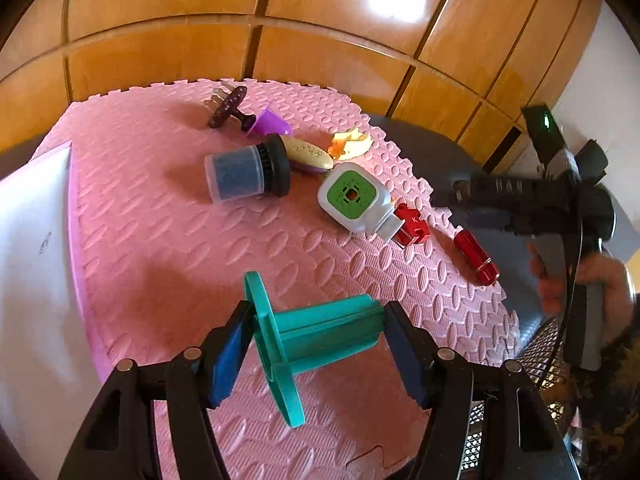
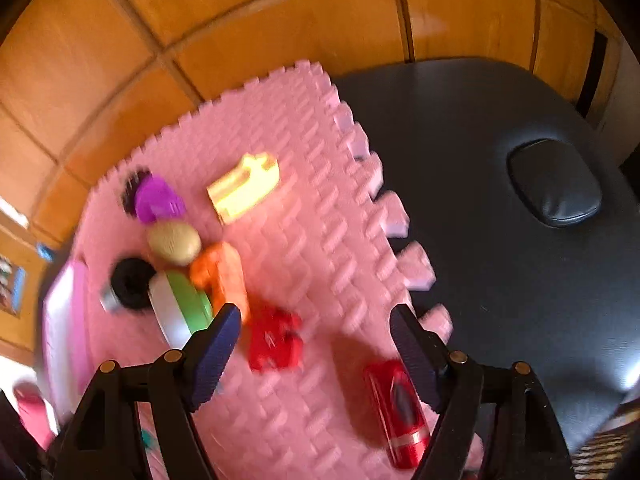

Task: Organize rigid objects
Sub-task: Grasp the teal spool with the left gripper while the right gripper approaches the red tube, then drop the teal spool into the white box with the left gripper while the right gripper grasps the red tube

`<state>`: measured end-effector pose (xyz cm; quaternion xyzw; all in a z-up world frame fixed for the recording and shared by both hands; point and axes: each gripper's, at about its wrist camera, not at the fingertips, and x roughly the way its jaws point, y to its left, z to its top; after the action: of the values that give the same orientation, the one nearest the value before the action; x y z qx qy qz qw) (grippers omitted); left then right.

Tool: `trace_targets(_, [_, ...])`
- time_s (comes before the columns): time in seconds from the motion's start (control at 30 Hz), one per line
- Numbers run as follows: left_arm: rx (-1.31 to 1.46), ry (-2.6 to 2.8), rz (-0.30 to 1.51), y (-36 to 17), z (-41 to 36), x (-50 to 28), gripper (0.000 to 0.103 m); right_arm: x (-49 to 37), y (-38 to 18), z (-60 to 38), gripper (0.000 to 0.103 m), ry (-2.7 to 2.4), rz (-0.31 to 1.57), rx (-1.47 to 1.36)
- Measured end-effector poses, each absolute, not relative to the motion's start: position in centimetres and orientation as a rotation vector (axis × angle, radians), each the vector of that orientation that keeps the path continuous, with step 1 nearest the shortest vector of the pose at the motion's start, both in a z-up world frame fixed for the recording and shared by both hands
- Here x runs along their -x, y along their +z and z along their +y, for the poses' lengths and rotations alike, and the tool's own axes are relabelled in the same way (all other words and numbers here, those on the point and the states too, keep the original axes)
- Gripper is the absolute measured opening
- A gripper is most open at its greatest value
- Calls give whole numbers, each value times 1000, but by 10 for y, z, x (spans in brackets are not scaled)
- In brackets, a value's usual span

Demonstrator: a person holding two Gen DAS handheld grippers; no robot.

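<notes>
**Teal spool clamped over pink foam mat**

Left tool (image 1: 320, 344) clenched on a teal plastic spool (image 1: 316, 332): ribbed hub between the blue pads, broad flat flange hanging toward the near edge of the mat. Right tool (image 2: 316, 344) released, nothing between its ridged dark-blue pads, poised above the mat's right edge with a glossy red cylinder (image 2: 400, 412) just beside its right finger.

Pink foam mat (image 1: 180, 248), embossed with oval dimples, jigsaw-toothed along its edges, laid over a black padded leather-like surface (image 2: 500, 220) bearing a cushioned oval plug. Clustered toward the far edge: clear-sided jar (image 1: 240, 176) with a black ribbed cap, lying on its side; white rounded-square gadget (image 1: 352, 196) with a green face; blocky red piece (image 1: 412, 226) touching it; cream oval shell (image 1: 308, 152); purple cup (image 1: 268, 124); dark perforated disc on a stem (image 1: 228, 106); pale yellow moulded piece (image 2: 244, 188). Smooth white panel (image 1: 36, 260) along the mat's left edge.

Beyond, glossy orange-brown wooden panelling (image 1: 160, 60) with dark seams.
</notes>
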<state>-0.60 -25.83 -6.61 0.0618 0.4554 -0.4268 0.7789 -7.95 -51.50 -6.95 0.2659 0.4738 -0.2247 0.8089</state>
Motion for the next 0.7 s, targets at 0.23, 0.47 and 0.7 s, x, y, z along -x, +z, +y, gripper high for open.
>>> trace_targets(0.23, [-80, -946, 968, -56, -249, 7, 66, 117, -84, -510, 52, -471, 1123, -570])
trace_targets(0.47, [-48, -940, 958, -51, -237, 6, 66, 124, -88, -503, 43, -492, 1171, -549])
trace_targets(0.7, [-24, -919, 941, -45, -223, 2, 66, 116, -87, -480, 43, -496, 1253, -397])
